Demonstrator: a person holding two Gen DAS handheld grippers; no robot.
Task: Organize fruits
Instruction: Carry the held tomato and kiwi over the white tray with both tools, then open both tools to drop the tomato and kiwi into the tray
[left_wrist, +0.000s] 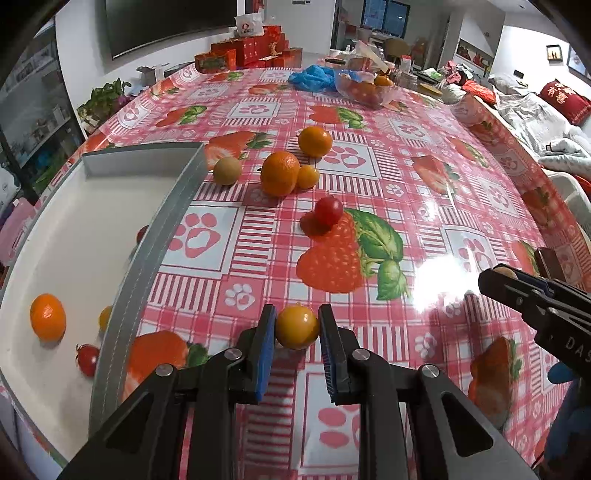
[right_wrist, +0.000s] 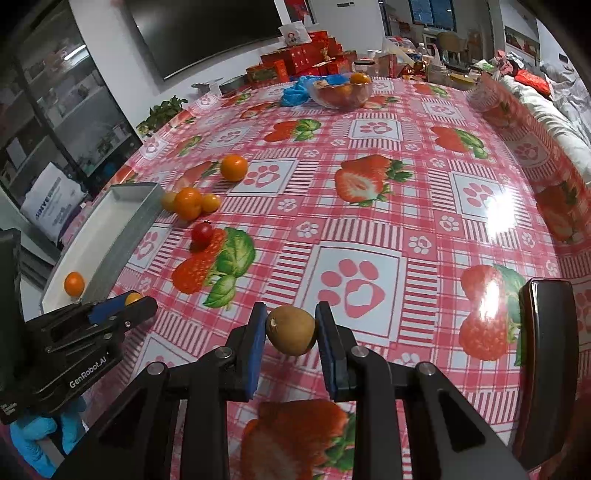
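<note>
1. Left gripper (left_wrist: 297, 326) is clamped on a small yellow-orange fruit (left_wrist: 297, 328), which sits between its blue pads just above the strawberry-print tablecloth (left_wrist: 406, 192).
2. Right gripper (right_wrist: 291, 330) is clamped on a brown, kiwi-like fruit (right_wrist: 291, 330), gripped at both sides by the pads and carried over the cloth.
3. The grey-walled tray (left_wrist: 173, 218) lies to the left of the left gripper, its near wall just beside the held fruit. Inside it are an orange (left_wrist: 48, 316), a cherry tomato (left_wrist: 88, 359) and a yellow fruit (left_wrist: 105, 317) half hidden behind the wall; a red spot further along the wall is too cut off to name.
4. Loose on the cloth ahead: a red cherry tomato (left_wrist: 328, 210), then a cluster of a large orange (left_wrist: 280, 173) touching a small yellow fruit (left_wrist: 307, 176), a brown fruit (left_wrist: 227, 170) near the tray corner, and another orange (left_wrist: 315, 140) behind.
5. In the left wrist view the right gripper's fruit is almost wholly hidden by its fingers; a blue-gloved hand (right_wrist: 40, 439) shows under the left gripper.
6. At the far edge stand a clear bowl of fruit (left_wrist: 365, 86), a blue plastic bag (left_wrist: 312, 77) and red boxes (left_wrist: 251, 48). A dark object (right_wrist: 546, 354) stands at the right edge of the right wrist view.
</note>
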